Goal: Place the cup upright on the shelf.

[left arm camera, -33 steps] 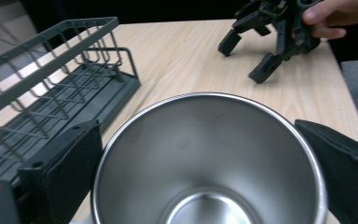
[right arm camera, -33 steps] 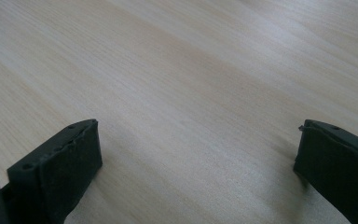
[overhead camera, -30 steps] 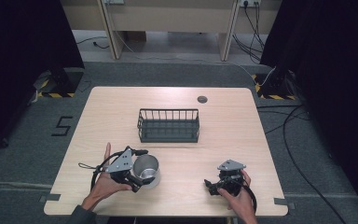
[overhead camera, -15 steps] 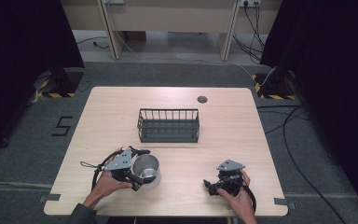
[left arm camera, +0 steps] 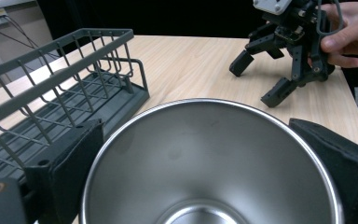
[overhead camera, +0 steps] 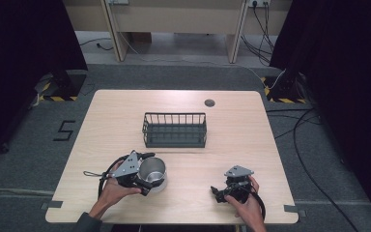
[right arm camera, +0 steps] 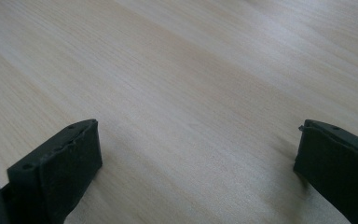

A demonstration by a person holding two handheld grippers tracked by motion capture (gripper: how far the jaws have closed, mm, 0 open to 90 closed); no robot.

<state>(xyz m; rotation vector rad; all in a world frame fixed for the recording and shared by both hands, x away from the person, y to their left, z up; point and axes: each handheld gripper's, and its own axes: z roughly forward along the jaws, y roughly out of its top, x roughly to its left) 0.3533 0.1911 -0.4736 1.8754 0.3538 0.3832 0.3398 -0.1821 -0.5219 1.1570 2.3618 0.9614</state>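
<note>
Light wooden bench (overhead camera: 251,145) carries a dark wire rectangular basket (overhead camera: 175,129), empty, mid-bench. Shiny stainless steel cup (overhead camera: 152,172), also empty, stands near the front-left edge, pinched across its rim by the left hand-held gripper (overhead camera: 145,170). Right hand-held gripper (overhead camera: 221,192) rests spread on bare wood. Risk: smooth, tapering wall could slip from the pads on lifting.

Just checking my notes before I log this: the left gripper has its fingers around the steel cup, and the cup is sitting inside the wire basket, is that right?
Not quite. The left gripper does have its fingers around the cup, but the cup stands on the table, in front of the basket, not inside it. The high view shows this.
</note>
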